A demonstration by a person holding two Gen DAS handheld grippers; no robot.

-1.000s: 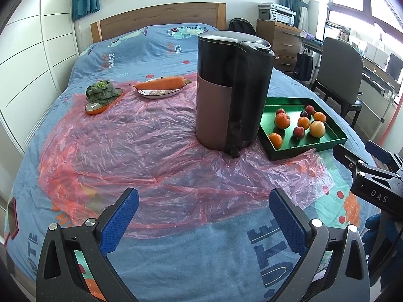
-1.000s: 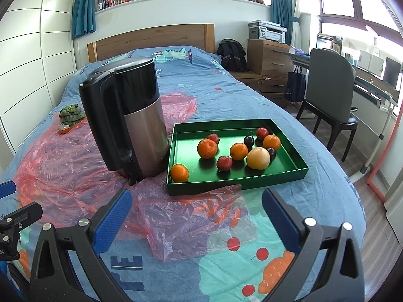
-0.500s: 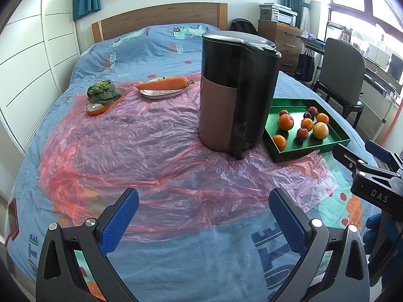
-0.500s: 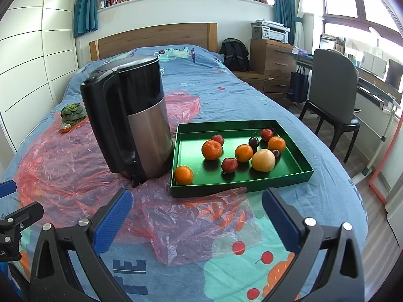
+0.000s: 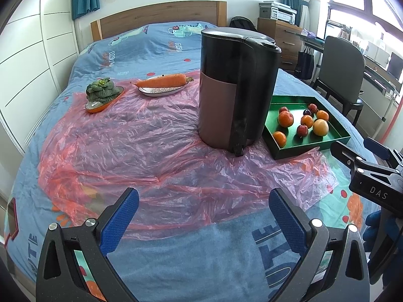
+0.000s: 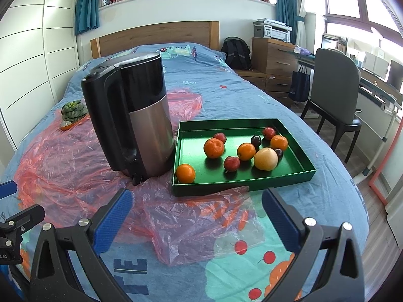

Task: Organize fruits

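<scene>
Green tray point(image 6: 306, 170) sits on the bed point(image 6: 201, 80), front edge on pink plastic sheet point(image 6: 63, 161), just right of a black-and-steel kettle point(image 6: 133, 123). Inside the tray: four oranges point(image 6: 213, 147), one alone at the front-left corner point(image 6: 185, 173); a pale yellow-orange round fruit point(image 6: 265, 159); small red plums point(image 6: 231, 163) and dark ones point(image 6: 256, 140), loosely clustered mid-right. Left tongs point(image 5: 203, 216) released, empty, over the sheet. Right tongs point(image 6: 197, 217) released, empty, near the tray's front. Carrot point(image 5: 162, 81) and greens point(image 5: 100, 90) on plates further back.

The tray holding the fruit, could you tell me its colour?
Dark green tray, clearest in the right wrist view.
</scene>
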